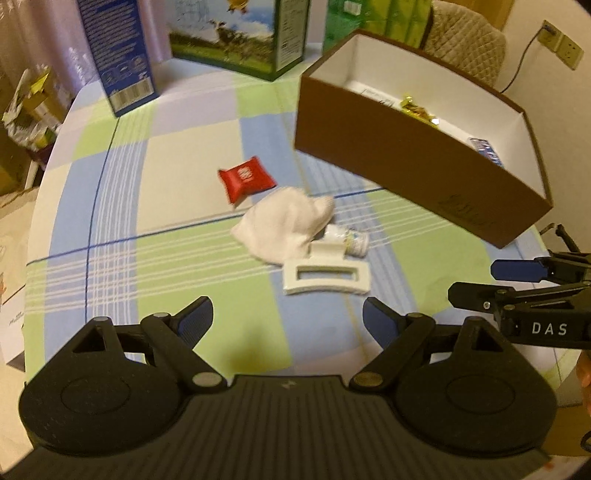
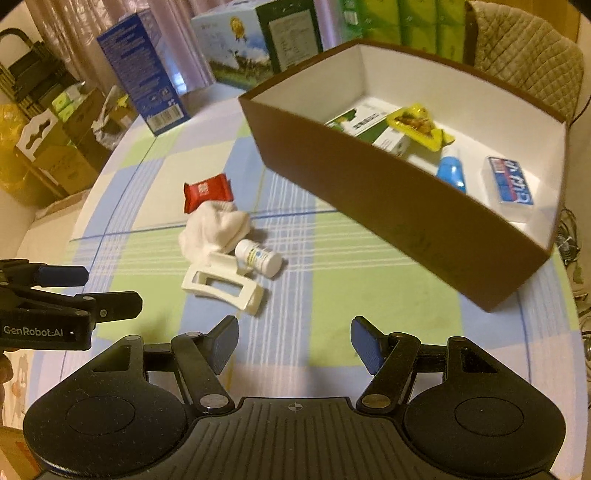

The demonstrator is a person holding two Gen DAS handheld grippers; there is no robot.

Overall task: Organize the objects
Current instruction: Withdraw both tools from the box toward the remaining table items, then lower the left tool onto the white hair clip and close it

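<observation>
Remaining to be sorted: four loose items clustered mid-table, all outside the brown box (image 2: 388,206).

- White hair clip (image 2: 221,286) lies nearest both grippers, flat on the cloth, touching the small white pill bottle (image 2: 258,256), which lies on its side.
- White sock (image 2: 210,229) is bunched just behind the clip, and appears to partly cover the bottle in the left wrist view.
- Red packet (image 2: 207,192) sits behind the sock, touching or slightly tucked under it; which of the two cannot be told.

Box is placed to the right of the cluster, open top, white interior. Already inside: a green-and-white carton (image 2: 364,123), a yellow snack pack (image 2: 417,123), a blue tube (image 2: 452,171), a blue-and-red pack (image 2: 511,181). Judged: roughly half done, box serves as the collection bin.

Left gripper (image 1: 288,315) is held low over the table, jaws spread wide, nothing between them; it is aimed at the clip. Right gripper (image 2: 293,343) is likewise released and empty, pointed between the clip and the box's near wall. Both are held side by side short of the cluster, probably staged for the next pick.

Judged next pick: the clip, since it is closest and unobstructed. Risk noted: clip and bottle are in contact, so the bottle may be rolled when the clip is lifted.

Checked tablecloth (image 1: 177,258) is flat. Cartons at the far edge (blue carton (image 1: 118,55), green carton (image 1: 240,33)) are well apart from the work area and look like background.
</observation>
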